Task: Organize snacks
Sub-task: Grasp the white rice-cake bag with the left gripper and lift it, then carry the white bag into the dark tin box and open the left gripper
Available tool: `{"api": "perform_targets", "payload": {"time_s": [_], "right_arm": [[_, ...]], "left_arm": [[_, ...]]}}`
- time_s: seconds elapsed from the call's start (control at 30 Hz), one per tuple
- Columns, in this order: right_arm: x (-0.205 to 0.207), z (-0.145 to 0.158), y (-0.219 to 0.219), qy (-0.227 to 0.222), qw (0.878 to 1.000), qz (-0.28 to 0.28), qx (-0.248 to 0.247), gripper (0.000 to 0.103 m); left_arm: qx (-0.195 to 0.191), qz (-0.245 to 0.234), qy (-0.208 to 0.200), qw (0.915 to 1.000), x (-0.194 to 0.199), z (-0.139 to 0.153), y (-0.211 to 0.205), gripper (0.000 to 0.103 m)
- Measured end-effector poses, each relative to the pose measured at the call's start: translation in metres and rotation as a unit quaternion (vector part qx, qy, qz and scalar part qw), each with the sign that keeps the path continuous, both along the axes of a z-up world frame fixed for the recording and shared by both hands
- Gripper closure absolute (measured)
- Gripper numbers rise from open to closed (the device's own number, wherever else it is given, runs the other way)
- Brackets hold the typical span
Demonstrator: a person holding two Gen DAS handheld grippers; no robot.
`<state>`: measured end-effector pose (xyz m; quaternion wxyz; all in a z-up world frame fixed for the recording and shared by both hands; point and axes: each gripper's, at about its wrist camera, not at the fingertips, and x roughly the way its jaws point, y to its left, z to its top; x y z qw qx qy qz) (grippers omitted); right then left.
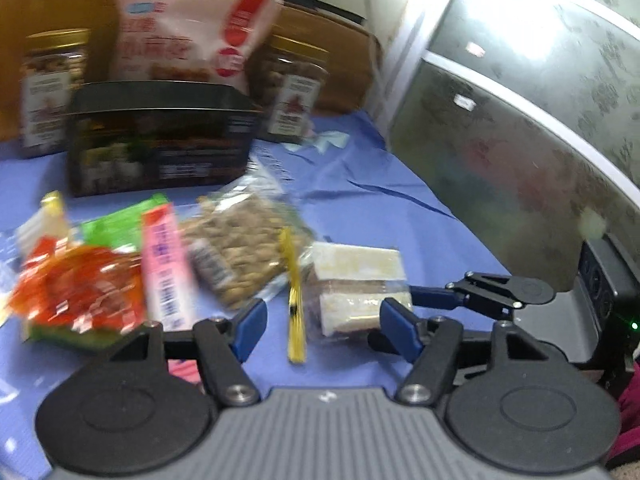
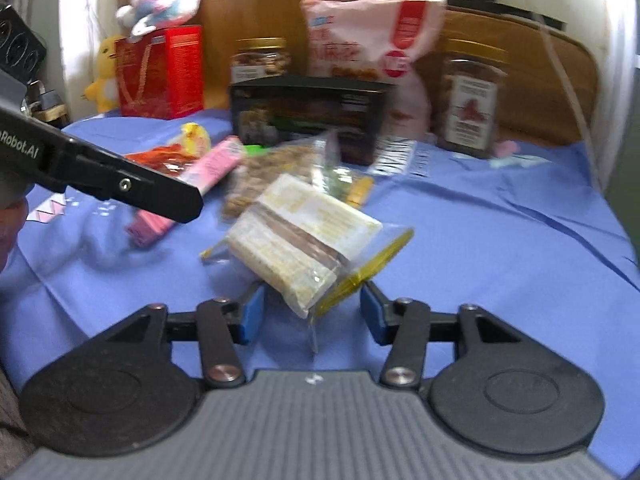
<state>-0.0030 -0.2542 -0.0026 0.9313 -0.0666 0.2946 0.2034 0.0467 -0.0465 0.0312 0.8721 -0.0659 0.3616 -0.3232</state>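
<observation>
Loose snacks lie on a blue cloth (image 1: 360,184). A zip bag of wafers (image 1: 356,288) (image 2: 304,236) sits in the middle, with a clear bag of nuts (image 1: 244,244) (image 2: 272,168), a pink bar (image 1: 164,264) (image 2: 216,164) and red-orange candy packets (image 1: 80,288) (image 2: 160,160) to its left. My left gripper (image 1: 322,330) is open over the cloth just in front of the wafer bag. My right gripper (image 2: 310,314) is open, its jaws on either side of the wafer bag's near corner. The right gripper's finger (image 1: 492,292) shows in the left wrist view.
At the back stand a black snack box (image 1: 160,136) (image 2: 308,112), two gold-lidded jars (image 1: 52,88) (image 2: 472,100), a pink-white snack bag (image 1: 180,28) (image 2: 368,36), and a red box (image 2: 160,72) with plush toys. The left gripper's arm (image 2: 100,168) crosses the left side.
</observation>
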Motion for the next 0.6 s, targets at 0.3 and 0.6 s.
{"api": "perform_targets", "payload": {"time_s": [0.3,0.6], "right_arm": [[-0.006,-0.008,-0.002,-0.016,1.000,0.010,-0.021,0.053],[0.005,0.024,0.021,-0.061,0.997,0.048,0.000,0.065]], "left_arm": [[0.016,-0.031,0.061,0.9975,0.021,-0.024,-0.035,0.049],[0.003,0.001,-0.002,1.0000,0.012,0.027,-0.001,0.053]]}}
